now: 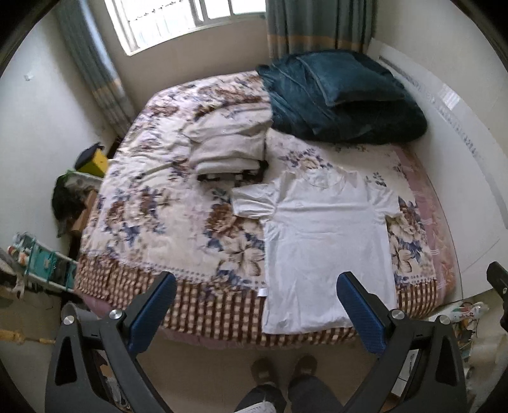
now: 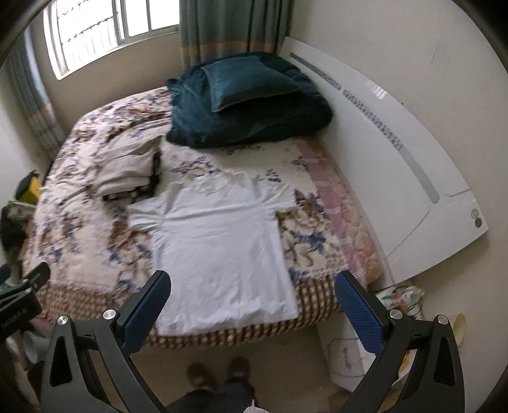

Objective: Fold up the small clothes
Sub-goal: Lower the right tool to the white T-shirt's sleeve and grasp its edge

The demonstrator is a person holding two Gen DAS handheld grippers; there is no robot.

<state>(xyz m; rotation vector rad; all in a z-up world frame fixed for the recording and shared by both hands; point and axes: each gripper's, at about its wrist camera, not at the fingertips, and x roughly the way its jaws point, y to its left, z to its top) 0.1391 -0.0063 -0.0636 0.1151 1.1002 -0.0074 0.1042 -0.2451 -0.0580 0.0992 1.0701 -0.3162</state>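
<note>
A bed (image 1: 152,222) with a flowered cover fills the room under the window (image 1: 190,22). A white T-shirt (image 1: 324,241) lies spread flat near its front edge, beside a folded beige pile (image 1: 231,146). Both the left tool (image 1: 257,313) and the right tool (image 2: 254,313) hang above it with fingers wide apart, gripping nothing.

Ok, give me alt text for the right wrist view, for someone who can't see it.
A white T-shirt lies spread flat, neck away from the camera, on a bed with a floral cover, between the open fingers of the right gripper, which holds nothing. Behind it are a stack of folded clothes and a dark teal blanket with a pillow on top.
</note>
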